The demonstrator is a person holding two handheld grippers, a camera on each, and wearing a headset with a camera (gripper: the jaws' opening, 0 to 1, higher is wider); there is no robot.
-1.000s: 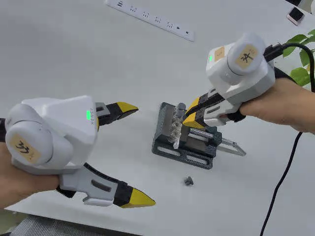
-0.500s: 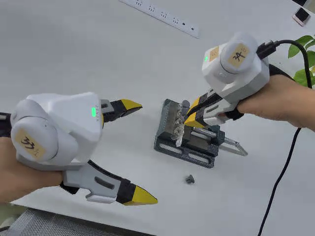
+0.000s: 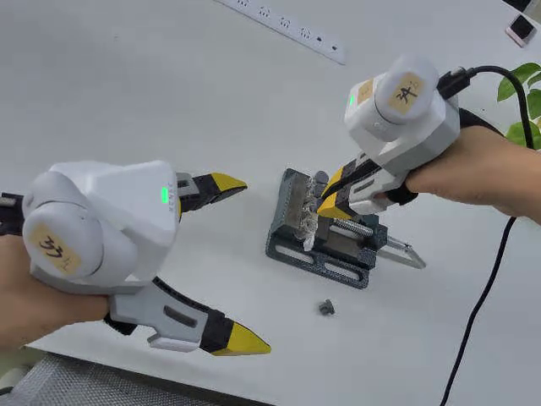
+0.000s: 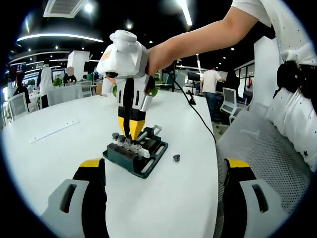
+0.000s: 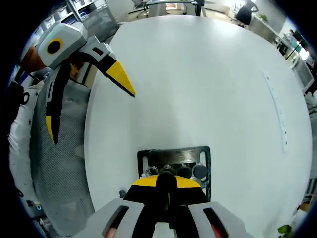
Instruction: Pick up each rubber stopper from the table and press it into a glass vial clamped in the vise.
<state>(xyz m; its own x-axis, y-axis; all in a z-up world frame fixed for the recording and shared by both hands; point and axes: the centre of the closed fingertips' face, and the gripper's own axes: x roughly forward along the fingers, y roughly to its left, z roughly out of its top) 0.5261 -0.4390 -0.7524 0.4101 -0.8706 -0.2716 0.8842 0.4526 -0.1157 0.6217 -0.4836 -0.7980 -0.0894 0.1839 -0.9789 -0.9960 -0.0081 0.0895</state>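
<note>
A dark vise [image 3: 297, 222] clamps a row of glass vials [image 3: 306, 222]. Some of them carry grey stoppers [image 5: 199, 171]. My right gripper [image 3: 328, 200] is shut, with its yellow tips down on the row of vials [image 4: 130, 141]. Whether a stopper sits between the tips is hidden. In its own view the right gripper [image 5: 166, 177] hangs directly over the vise [image 5: 173, 157]. One loose rubber stopper [image 3: 325, 308] lies on the table in front of the vise, the same loose stopper [image 4: 176, 157] lying right of the vise [image 4: 143, 159]. My left gripper [image 3: 237, 260] hovers wide open to the left with nothing in it.
A white power strip [image 3: 287, 25] lies at the far edge of the white table [image 3: 127, 93]. A black cable [image 3: 490, 296] trails from the right gripper. Green plant leaves [image 3: 526, 101] and a phone [image 3: 524, 30] are at the right. The vise handle [image 3: 404, 252] sticks out rightward.
The right gripper has stayed shut over the vials, shifting only slightly. The left gripper remains open in the same place. The head camera has moved a little.
</note>
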